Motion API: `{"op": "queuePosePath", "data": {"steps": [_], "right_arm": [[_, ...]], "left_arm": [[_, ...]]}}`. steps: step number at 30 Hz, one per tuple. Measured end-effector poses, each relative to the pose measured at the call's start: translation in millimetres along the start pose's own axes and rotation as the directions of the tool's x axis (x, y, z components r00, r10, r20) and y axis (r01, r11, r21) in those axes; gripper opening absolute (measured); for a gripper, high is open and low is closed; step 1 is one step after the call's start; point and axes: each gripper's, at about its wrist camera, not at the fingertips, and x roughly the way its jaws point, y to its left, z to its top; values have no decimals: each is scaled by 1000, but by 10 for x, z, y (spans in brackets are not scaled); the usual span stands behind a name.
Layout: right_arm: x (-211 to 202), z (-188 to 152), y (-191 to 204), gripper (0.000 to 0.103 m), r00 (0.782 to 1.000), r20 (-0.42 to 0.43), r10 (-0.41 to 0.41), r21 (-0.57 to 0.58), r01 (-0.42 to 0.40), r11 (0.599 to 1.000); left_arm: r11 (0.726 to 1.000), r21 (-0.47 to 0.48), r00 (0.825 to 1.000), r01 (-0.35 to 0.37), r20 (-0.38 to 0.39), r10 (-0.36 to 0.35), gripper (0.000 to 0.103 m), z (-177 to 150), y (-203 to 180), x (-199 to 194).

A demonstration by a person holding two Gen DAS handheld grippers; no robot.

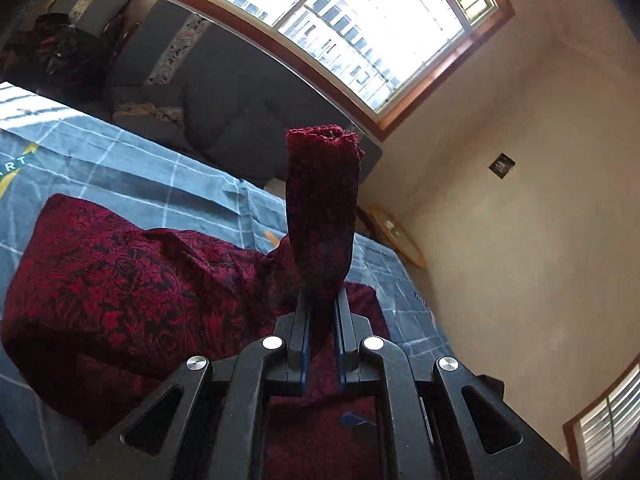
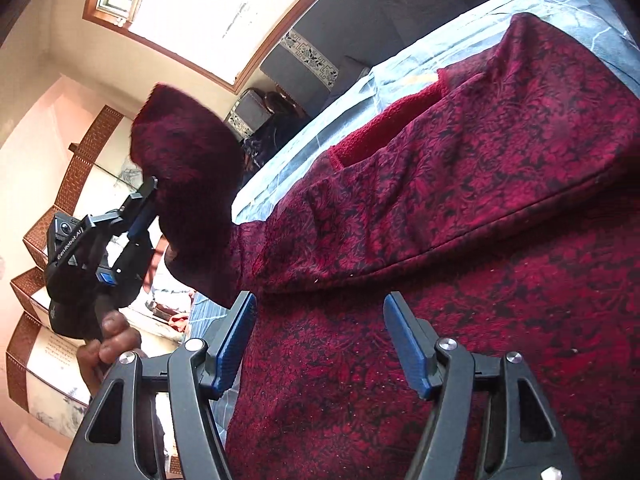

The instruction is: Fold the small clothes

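A dark red patterned garment [image 1: 120, 288] lies on the blue checked bed sheet [image 1: 132, 160]. My left gripper [image 1: 322, 300] is shut on the garment's sleeve [image 1: 320, 208], which stands up above the fingers with its cuff at the top. In the right wrist view the left gripper [image 2: 146, 196] holds that sleeve [image 2: 188, 168] raised at the left. My right gripper [image 2: 320, 320] is open, its blue pads [image 2: 236, 340] spread just above the garment's body [image 2: 460, 208], holding nothing.
A grey sofa [image 1: 224, 92] with cushions stands beyond the bed under a large window [image 1: 352, 12]. A round wooden stool [image 1: 400, 236] is by the wall. Brown shelves [image 2: 36, 240] are at the left in the right wrist view.
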Motion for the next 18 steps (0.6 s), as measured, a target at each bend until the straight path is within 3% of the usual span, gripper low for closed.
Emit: {"op": "queuePosePath", "data": {"steps": [4,7,8,9,12,14,16,18], "right_arm": [[-96,52,-119,67,1000,29,3,40,-5,999],[-127,83,-186,67,999,39,5,59,-7,998],[-141,100,-208,67,999,41,2,62,-5,998],[-147,122,-223,68,999,45,2,63,-5,998],[-139,198,-242,68,999,40,-10,62,8,998],[-148,262,-253,68,998,50,-47,62,44,997],[-212,369,-280,68,993,88,-81,59,76,995],[-324,506,-327,68,980,132,-147,43,142,989]], "left_arm": [[994,109,997,-14,-68,21,11,-388,-176,481],[996,88,995,21,-103,-12,20,-568,-155,546],[997,77,996,26,-90,-19,31,-592,-152,511],[997,68,997,20,-78,-15,52,-629,-149,451],[999,37,1000,17,20,-18,71,-699,-97,171],[996,48,993,-69,100,64,79,-752,-59,-1],[983,79,973,-165,174,150,79,-852,11,-119],[964,112,961,-240,169,219,79,-944,76,-108]]}}
